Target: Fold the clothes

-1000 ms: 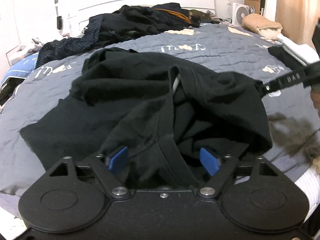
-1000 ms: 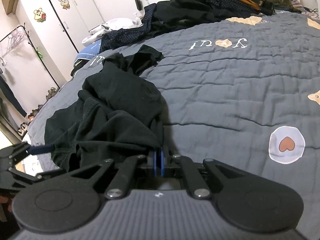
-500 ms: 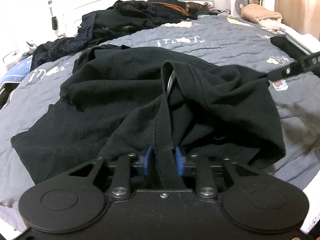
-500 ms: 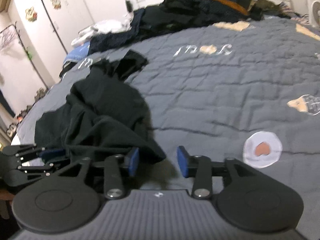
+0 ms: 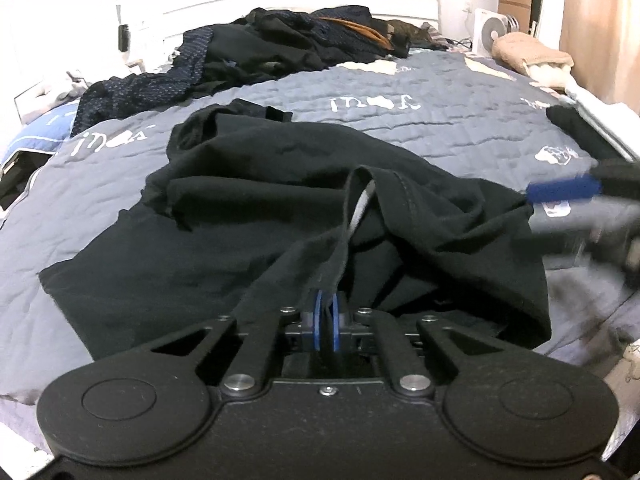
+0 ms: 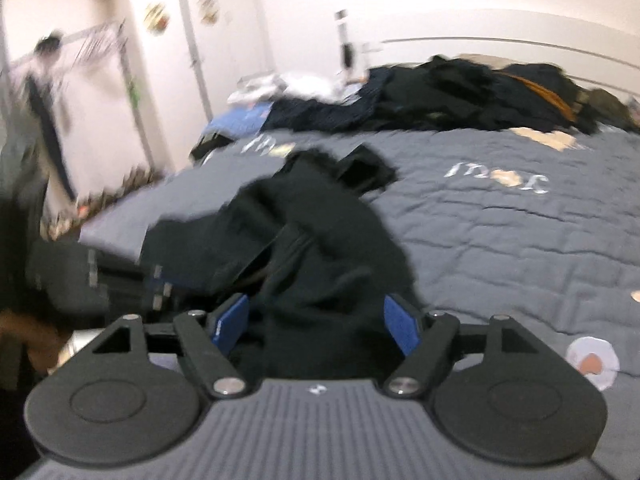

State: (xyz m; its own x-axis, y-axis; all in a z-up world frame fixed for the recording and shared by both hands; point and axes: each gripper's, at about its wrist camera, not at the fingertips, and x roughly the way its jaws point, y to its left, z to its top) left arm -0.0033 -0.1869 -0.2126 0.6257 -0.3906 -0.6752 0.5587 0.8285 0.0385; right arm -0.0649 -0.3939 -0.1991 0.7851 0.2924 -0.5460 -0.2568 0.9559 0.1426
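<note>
Black garment (image 5: pixel 280 216): crumpled across the centre of the left wrist view, lying on the grey quilt (image 5: pixel 460 128).
Left gripper (image 5: pixel 327 326): lower centre, blue pads pressed together on a raised fold of the black garment.
Clothes pile (image 5: pixel 304 48): upper centre, by the white headboard.
Right gripper (image 6: pixel 316 324): lower centre of its blurred view, fingers spread wide, dark cloth between them.
</note>
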